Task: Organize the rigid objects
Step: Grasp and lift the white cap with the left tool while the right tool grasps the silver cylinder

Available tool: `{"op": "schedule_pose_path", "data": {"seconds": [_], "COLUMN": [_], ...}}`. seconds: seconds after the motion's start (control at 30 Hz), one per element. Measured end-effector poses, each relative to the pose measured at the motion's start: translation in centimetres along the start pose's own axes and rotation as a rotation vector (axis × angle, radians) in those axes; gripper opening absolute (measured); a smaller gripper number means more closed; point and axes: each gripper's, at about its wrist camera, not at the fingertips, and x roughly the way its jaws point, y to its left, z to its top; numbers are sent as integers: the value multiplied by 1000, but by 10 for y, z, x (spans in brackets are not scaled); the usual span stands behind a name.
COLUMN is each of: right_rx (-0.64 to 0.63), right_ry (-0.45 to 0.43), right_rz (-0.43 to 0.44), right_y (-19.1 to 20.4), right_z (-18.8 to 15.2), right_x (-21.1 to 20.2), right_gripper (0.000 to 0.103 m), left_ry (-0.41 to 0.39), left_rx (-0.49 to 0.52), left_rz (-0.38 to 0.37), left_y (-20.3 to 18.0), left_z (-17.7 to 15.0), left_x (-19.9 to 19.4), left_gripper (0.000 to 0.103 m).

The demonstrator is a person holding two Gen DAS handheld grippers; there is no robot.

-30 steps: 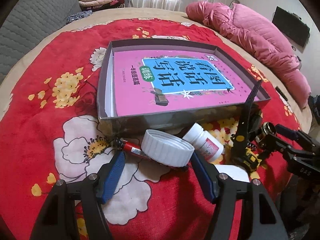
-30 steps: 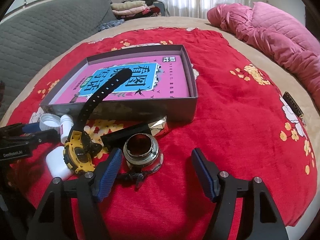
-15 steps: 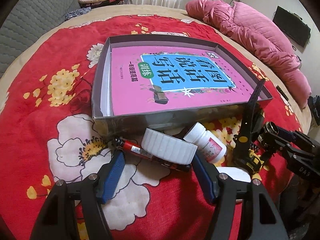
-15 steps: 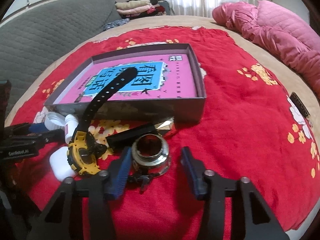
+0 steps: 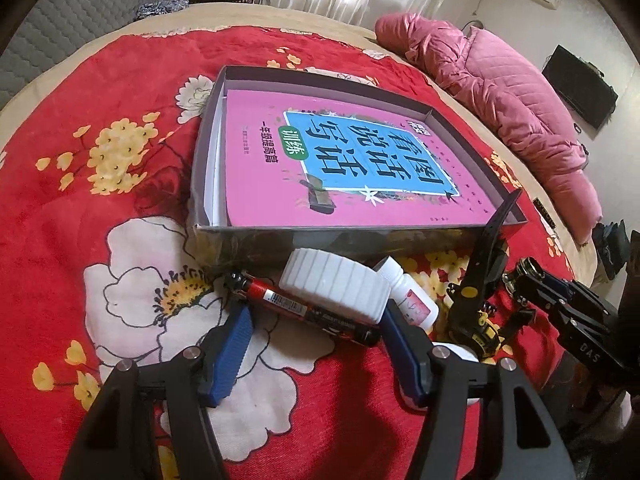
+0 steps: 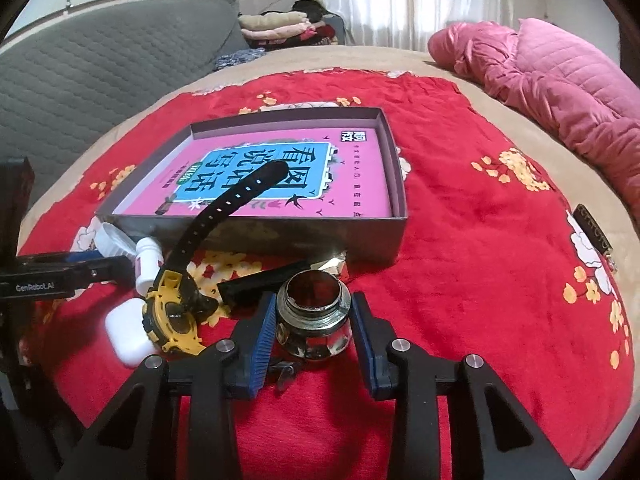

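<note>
A grey shallow box holds a pink book. In front of it lie a white ribbed cap, a red-black marker, a white pill bottle, a yellow watch with black strap and a white earbud case. My left gripper is open around the marker and cap. My right gripper is shut on a metal fitting, both blue pads touching its sides.
A black bar and a gold foil piece lie behind the fitting. A pink quilt lies at the far right and a grey padded headboard on the left. A dark hair clip lies near the right edge.
My right gripper moved forward and closed its fingers onto the metal fitting. My left gripper moved in closer over the marker and the white cap, staying open.
</note>
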Motion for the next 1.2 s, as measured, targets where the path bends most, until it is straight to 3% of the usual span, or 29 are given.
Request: {"op": "schedule_pose_path", "data": {"seconds": [0.57,0.97,1.2], "right_rx": [39,59,64], "right_ry": [11,15,13], "right_rz": [19,24,22], "right_y": [-8,-10,-11], "right_z": [0,0,0], "right_x": [2,2,2], "right_gripper": [38,38,38], "left_ry": [-13,-31,-29], "left_rx": [11,155,190], "left_rz": [40,92,121], "left_y": [-2,-23,-28], "left_z": [-6,-4,-5], "left_x": [-19,-17,-7], "left_gripper": [64,64,64]}}
